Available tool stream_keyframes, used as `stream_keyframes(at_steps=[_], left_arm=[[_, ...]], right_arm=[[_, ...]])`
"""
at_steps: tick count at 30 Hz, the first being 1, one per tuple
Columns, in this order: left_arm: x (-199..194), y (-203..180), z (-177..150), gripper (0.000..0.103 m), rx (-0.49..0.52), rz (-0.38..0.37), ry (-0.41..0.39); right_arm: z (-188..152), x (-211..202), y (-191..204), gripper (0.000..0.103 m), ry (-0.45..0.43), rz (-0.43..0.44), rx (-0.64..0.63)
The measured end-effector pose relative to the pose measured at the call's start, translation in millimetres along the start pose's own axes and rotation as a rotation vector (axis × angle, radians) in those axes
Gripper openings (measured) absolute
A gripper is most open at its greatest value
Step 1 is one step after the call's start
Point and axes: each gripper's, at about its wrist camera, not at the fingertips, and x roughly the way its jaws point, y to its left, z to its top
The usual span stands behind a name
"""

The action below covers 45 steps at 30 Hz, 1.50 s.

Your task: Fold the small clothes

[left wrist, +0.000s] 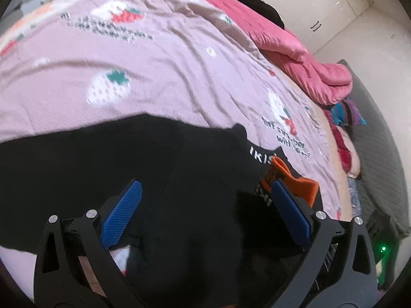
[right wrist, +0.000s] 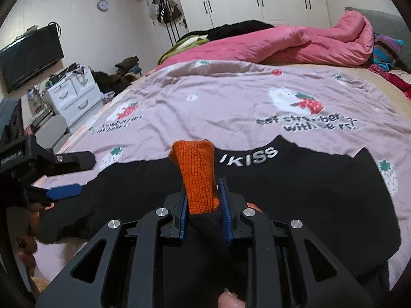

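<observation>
Holding item one, an orange and black knitted sock (right wrist: 199,179), my right gripper (right wrist: 203,215) has both blue pads pressed on it, orange end sticking up past the fingertips, black end trailing back toward the handle. Item two, a black garment (right wrist: 295,192) with white "IKISS" lettering, lies spread flat under the sock on the lilac strawberry-print sheet (right wrist: 218,97). My left gripper (left wrist: 205,205) hangs over that garment's left part with its jaws spread wide and nothing between them. Beyond: pink quilt (right wrist: 295,41) bunched along the far side of the bed, white wardrobe doors (right wrist: 257,0), white drawer unit (right wrist: 74,92), wall television (right wrist: 28,56), round clock (right wrist: 102,5).
</observation>
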Motion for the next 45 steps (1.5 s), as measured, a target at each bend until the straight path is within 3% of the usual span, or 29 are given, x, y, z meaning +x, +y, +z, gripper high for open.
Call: stream_keyframes(at_steps=[4,7,11,15,17,20,28,32,37,40,41,45], left_arm=[[13,13,-10,0.095,-0.018,-0.04,0.024],[21,24,-13,0.095,-0.046,-0.058,0.033],[25,25,-15,0.095,-0.021,-0.063,0.038],[29,20,-20,0.085,0.029,-0.045,0.05],[30,16,-26,0.08,0.059,-0.03,0.048],[33,11,-32,0.055,0.063,-0.081,0.07],[46,-21,-47,0.054,0.133,-0.126,0.104],[68,-28,-50,0.054,0.13,-0.095,0.134],[82,-36,-54,0.054,0.142,-0.053,0.113],[85,-41,-55,0.033,0.153,-0.031,0.076],[86,-41,-55,0.02,0.154,-0.032,0.07],[82,-42,-54,0.012,0.164,-0.043,0.059]], right_arm=[[-2,0,2,0.034,0.021,0.057,0.024],[-6,-8,2,0.053,0.03,0.1,0.023],[-13,-23,-6,0.059,0.031,0.132,0.036],[-21,-46,-28,0.07,0.018,0.111,0.069],[-24,-53,-40,0.07,0.023,0.086,0.078],[-27,-65,-55,0.071,0.019,0.051,0.075],[-25,-75,-94,0.074,-0.024,-0.005,0.111],[-24,-72,-107,0.074,-0.031,-0.003,0.145],[-22,-75,-123,0.074,-0.049,-0.004,0.183],[-20,-79,-135,0.074,-0.066,-0.02,0.21],[-21,-80,-138,0.074,-0.069,-0.024,0.219],[-24,-86,-157,0.074,-0.071,-0.044,0.273]])
